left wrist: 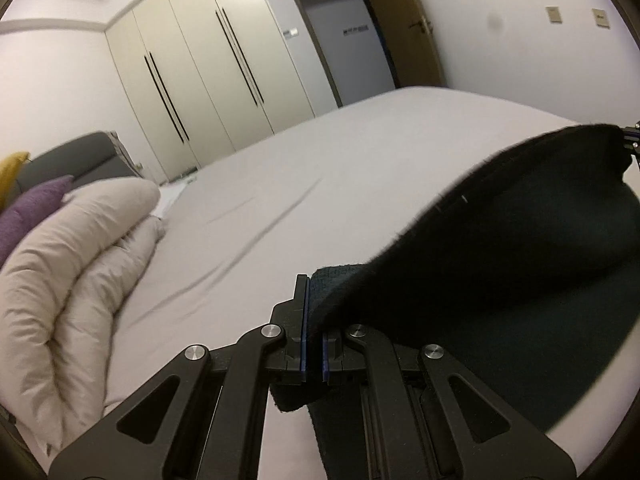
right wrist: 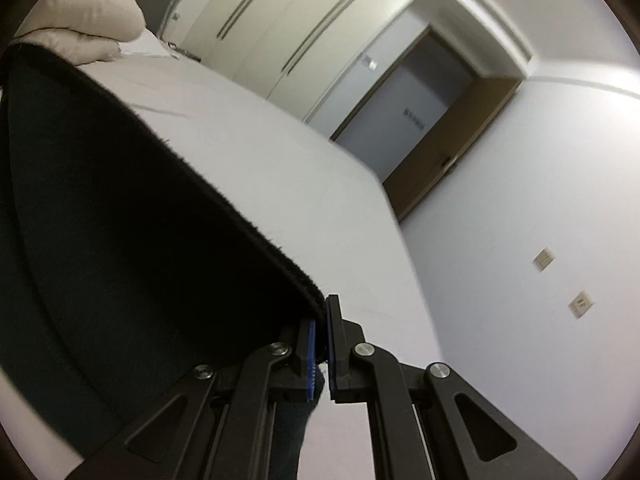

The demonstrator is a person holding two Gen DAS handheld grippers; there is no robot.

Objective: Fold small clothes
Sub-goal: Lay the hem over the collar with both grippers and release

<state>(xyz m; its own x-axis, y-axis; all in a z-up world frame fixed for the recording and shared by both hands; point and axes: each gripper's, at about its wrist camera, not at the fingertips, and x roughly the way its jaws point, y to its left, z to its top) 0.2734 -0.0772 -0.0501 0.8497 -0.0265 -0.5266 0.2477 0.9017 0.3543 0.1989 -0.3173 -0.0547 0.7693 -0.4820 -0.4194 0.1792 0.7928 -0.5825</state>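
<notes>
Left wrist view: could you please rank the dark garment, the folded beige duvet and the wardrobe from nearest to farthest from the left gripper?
1. Dark garment, clamped in the left gripper.
2. Beige duvet, left on the bed.
3. Wardrobe, against the far wall.

Garment point(left wrist: 500, 260) above bed point(left wrist: 300, 184)

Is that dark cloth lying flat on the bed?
No, the dark cloth hangs stretched between the left tool and right tool, above the bed.

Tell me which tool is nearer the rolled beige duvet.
Left. The left tool grips the dark garment with the duvet just beside it; the right tool holds the garment's far end.
</notes>
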